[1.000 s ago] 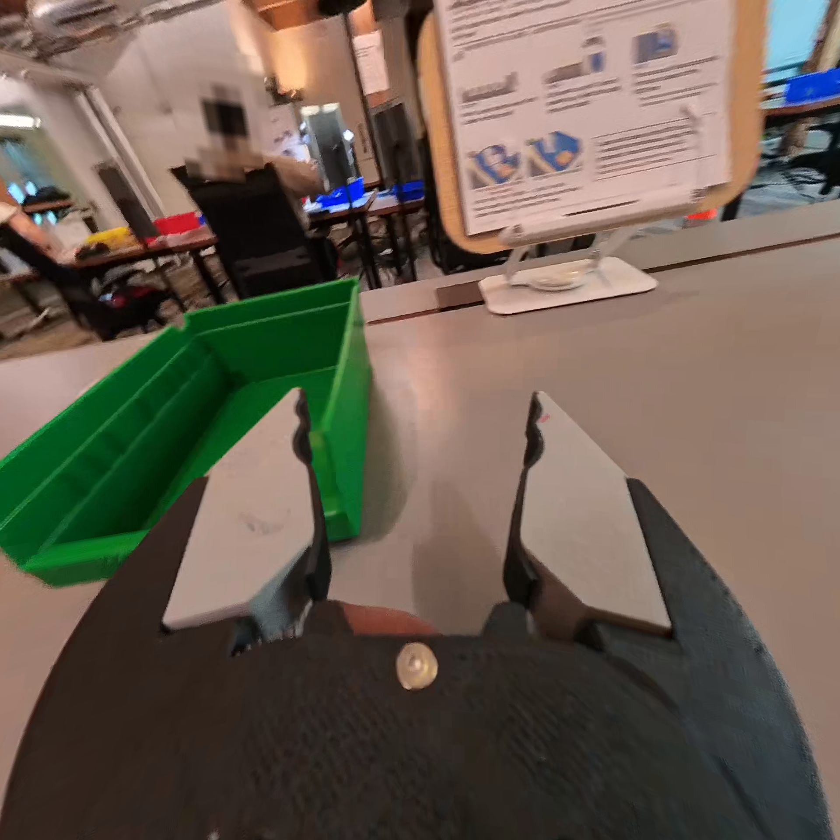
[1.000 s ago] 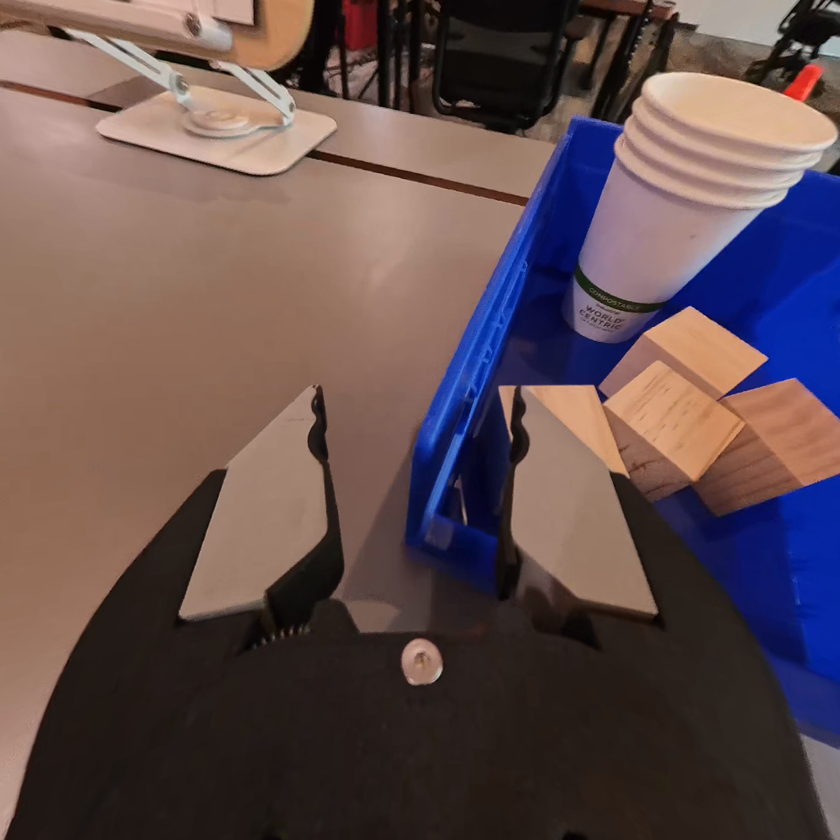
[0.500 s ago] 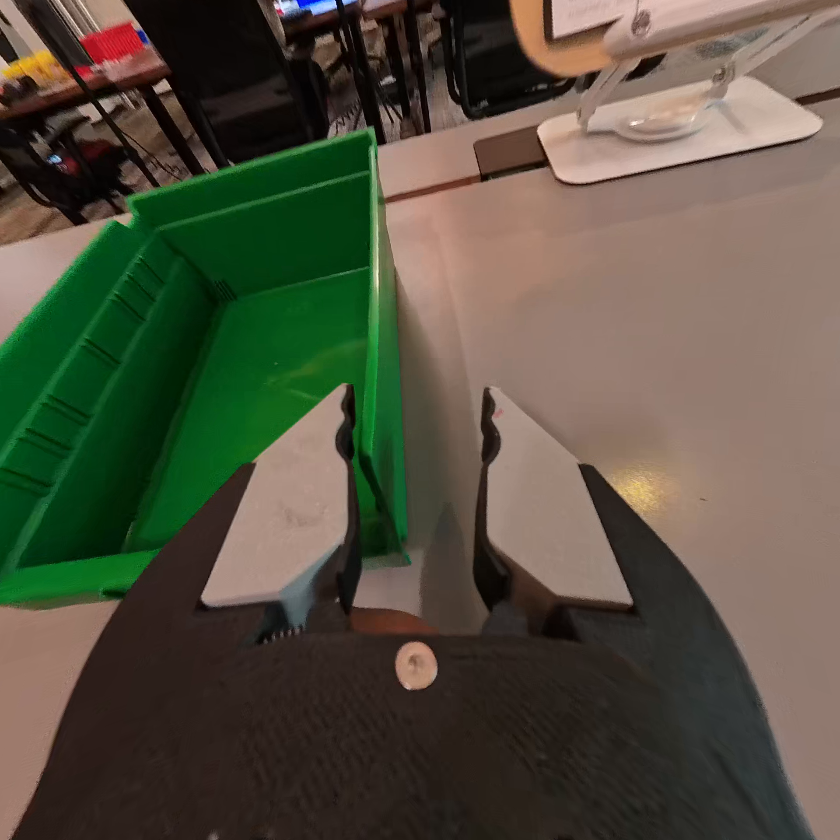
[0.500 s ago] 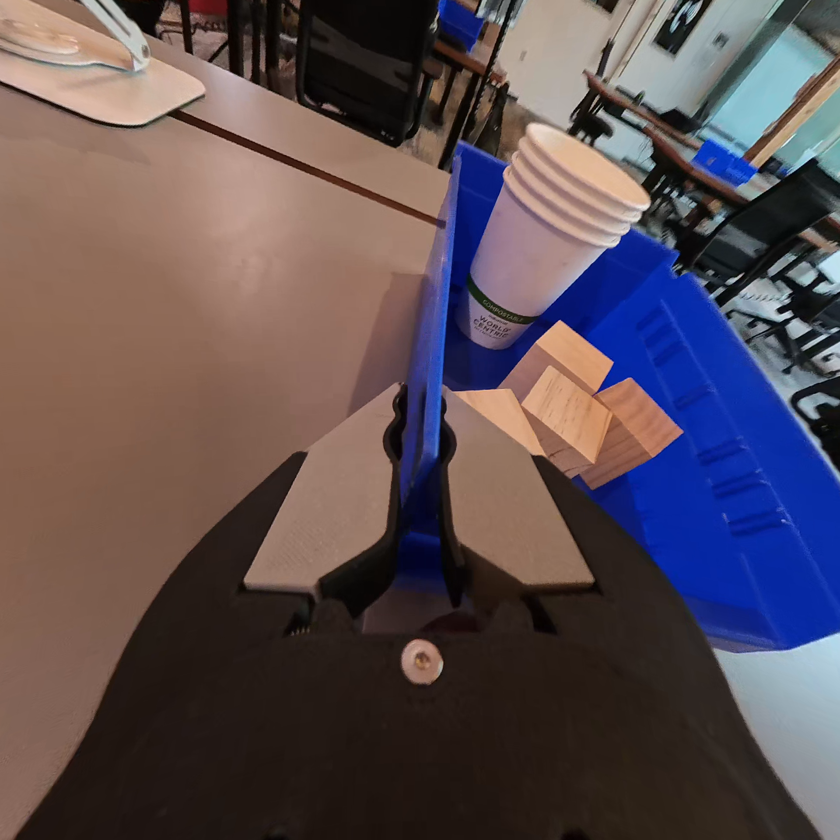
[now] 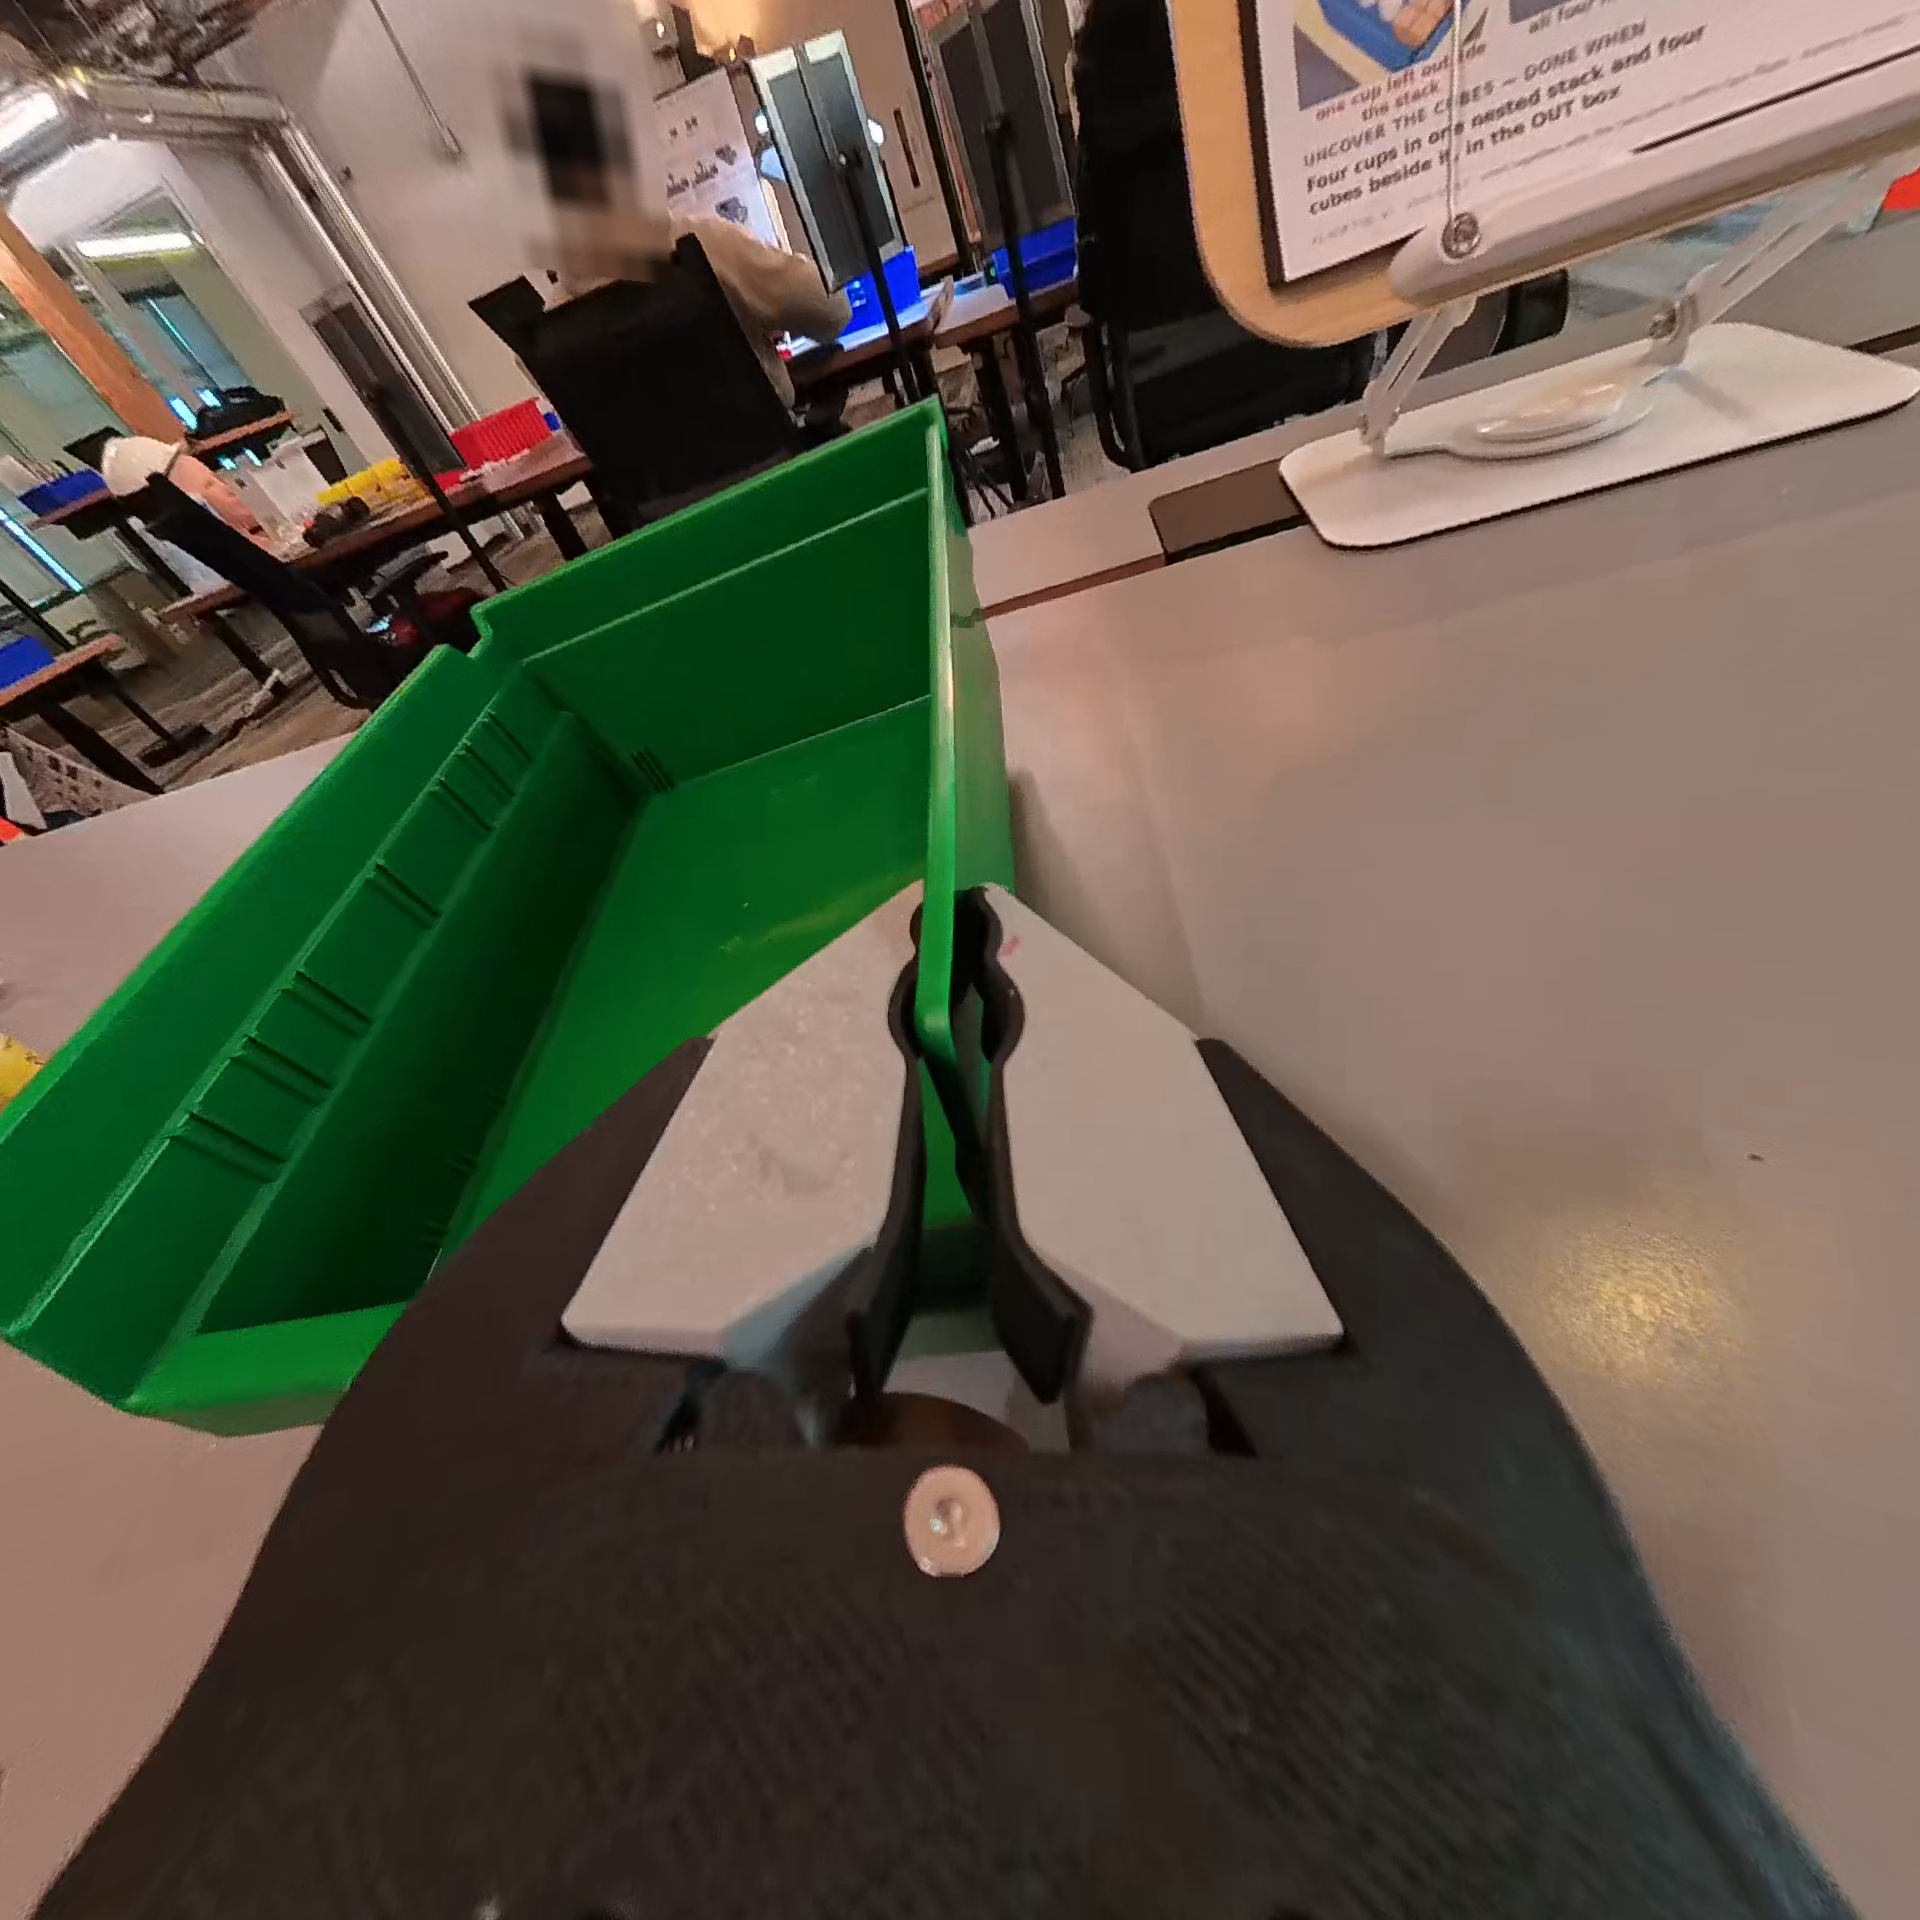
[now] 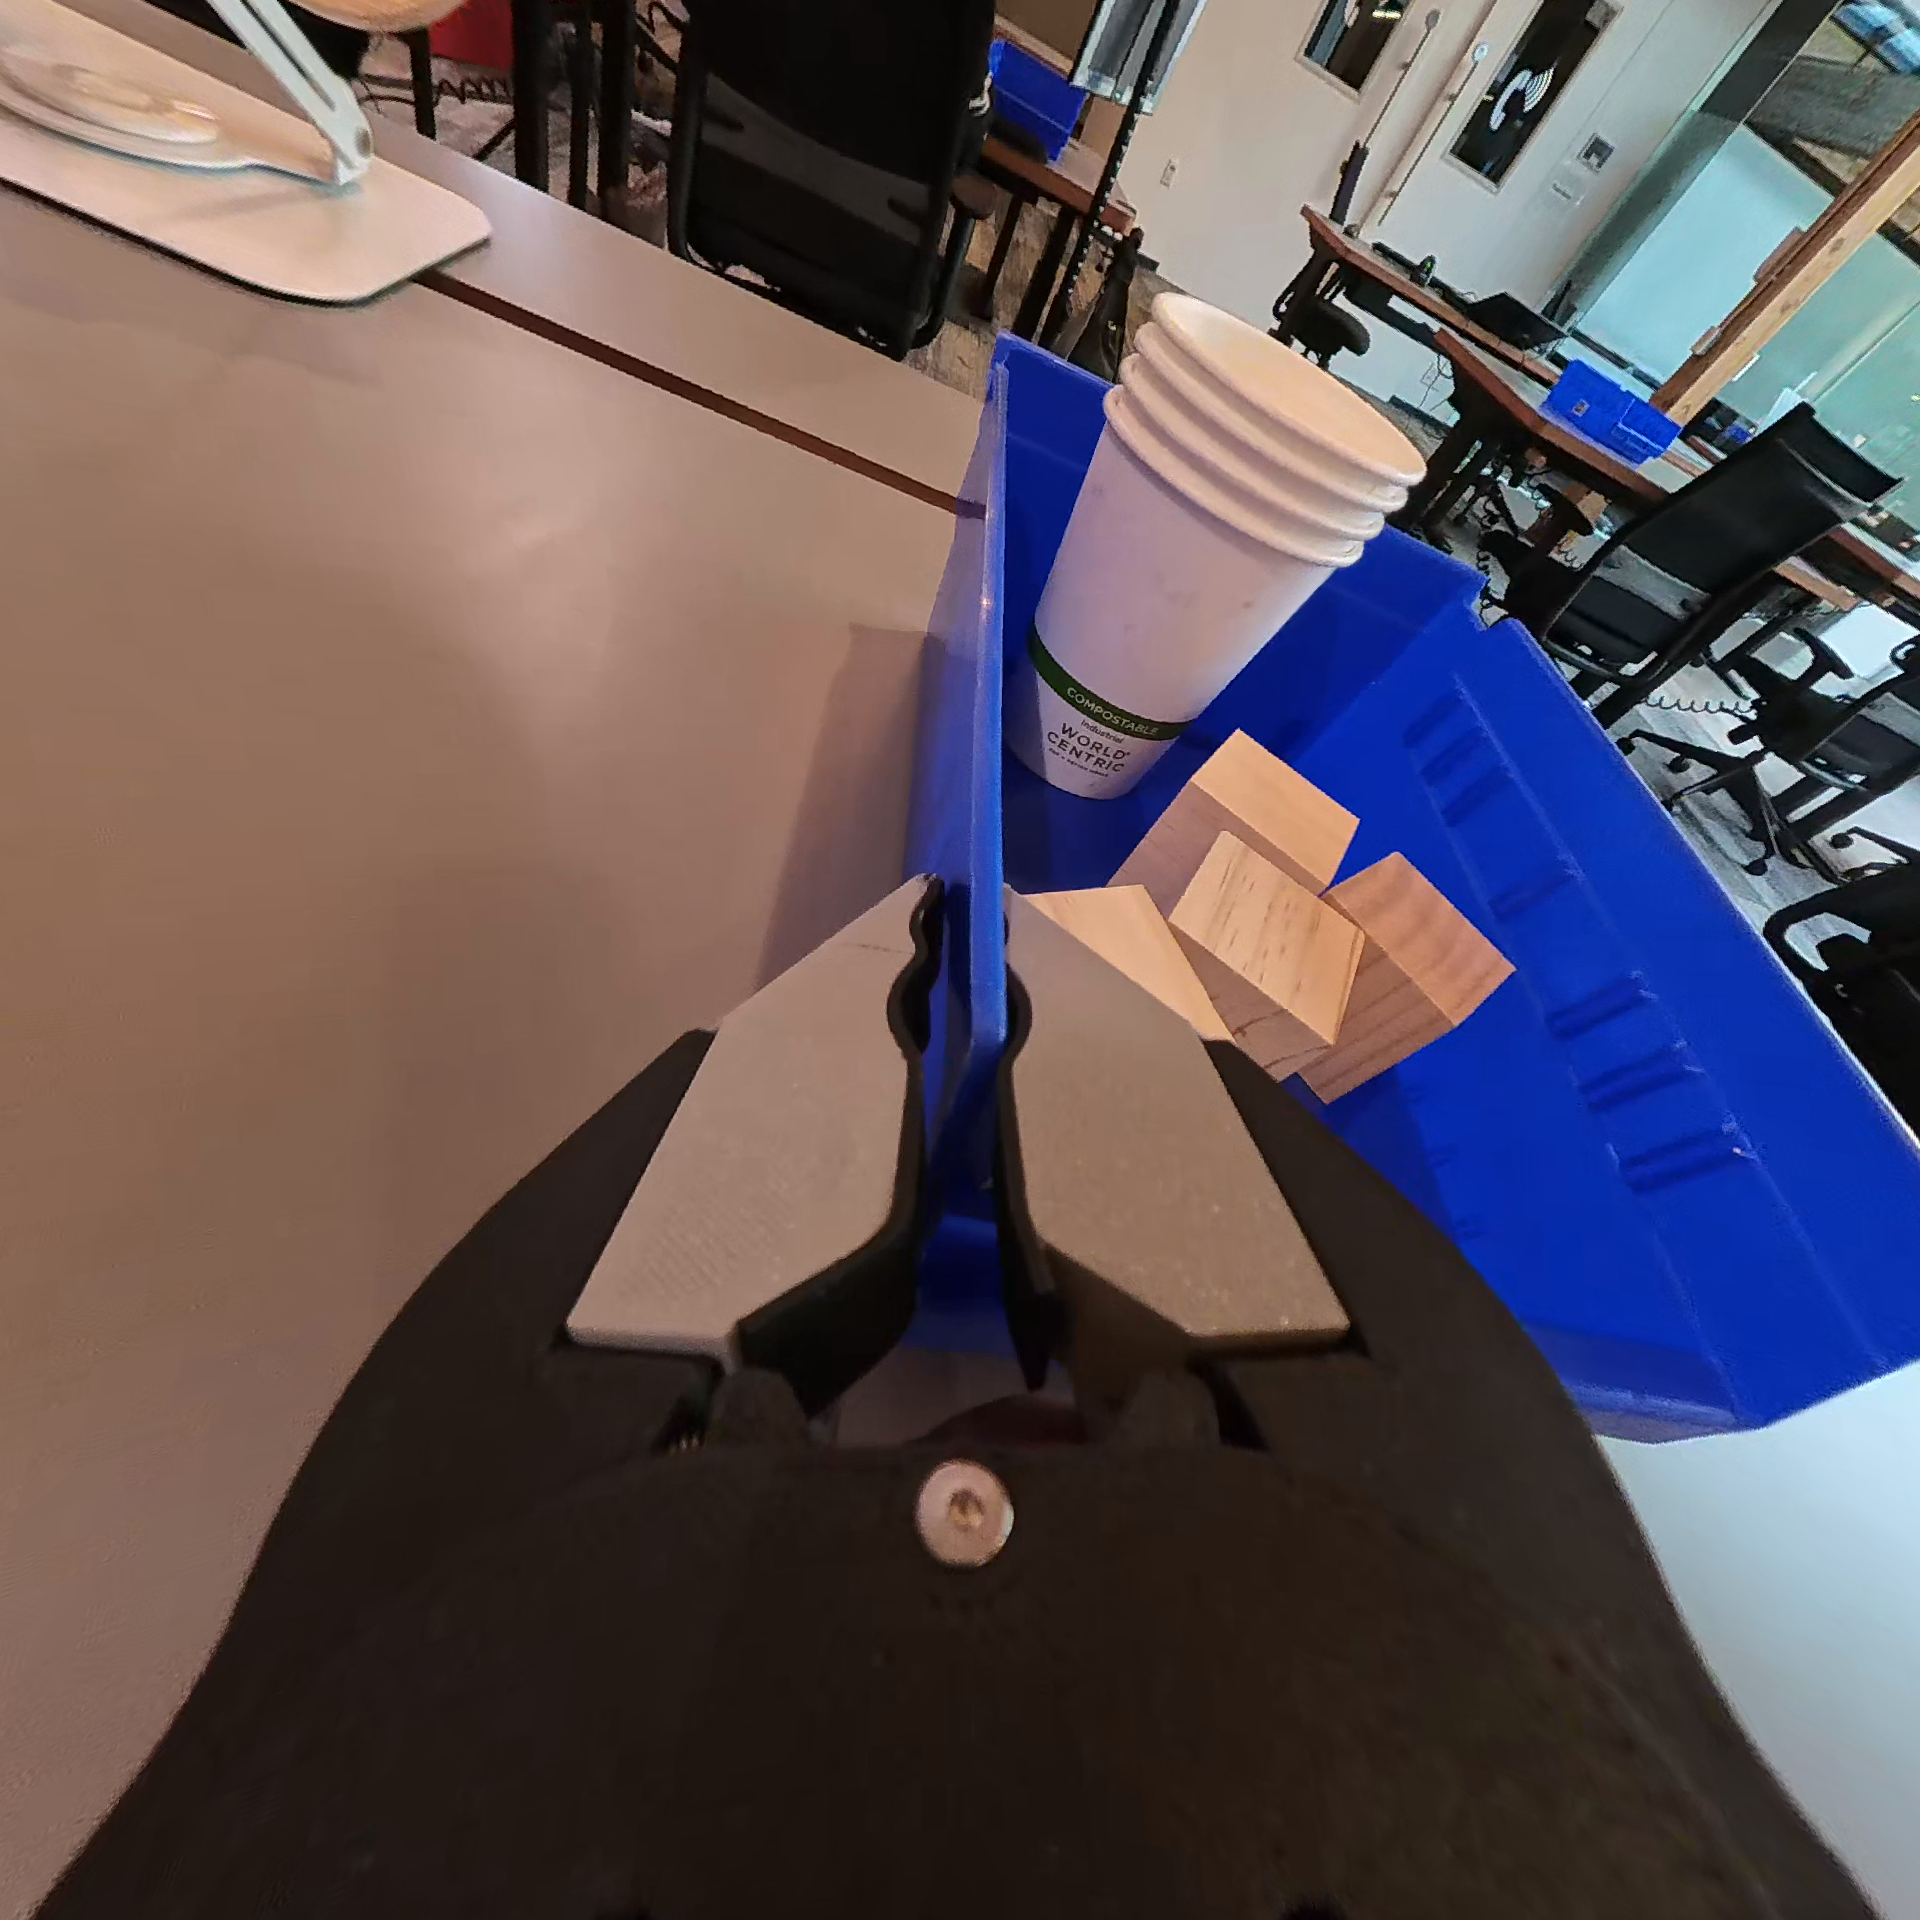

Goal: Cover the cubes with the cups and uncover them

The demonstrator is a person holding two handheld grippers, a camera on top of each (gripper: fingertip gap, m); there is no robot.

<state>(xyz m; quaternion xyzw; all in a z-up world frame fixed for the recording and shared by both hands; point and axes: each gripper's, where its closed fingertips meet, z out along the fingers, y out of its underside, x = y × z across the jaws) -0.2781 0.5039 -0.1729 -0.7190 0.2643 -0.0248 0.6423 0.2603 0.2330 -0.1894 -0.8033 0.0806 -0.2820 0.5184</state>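
In the left wrist view my left gripper (image 5: pixel 951 940) is shut on the right side wall of an empty green bin (image 5: pixel 727 831), near the bin's front corner. In the right wrist view my right gripper (image 6: pixel 971 935) is shut on the left side wall of a blue bin (image 6: pixel 1558 1091). That bin holds a nested stack of white paper cups (image 6: pixel 1195 582) standing upright at the back and several light wooden cubes (image 6: pixel 1278 935) piled just right of my right fingertip (image 6: pixel 1091 997).
Both bins sit on a grey table (image 5: pixel 1455 935). A white stand (image 5: pixel 1610 416) carrying an instruction board (image 5: pixel 1507 135) is at the table's back; its base also shows in the right wrist view (image 6: pixel 208 177). Desks, chairs and a person (image 5: pixel 727 270) are beyond the table.
Both grippers were open a second ago, straddling the bin walls. The right closed on the blue wall first, then the left closed on the green wall.
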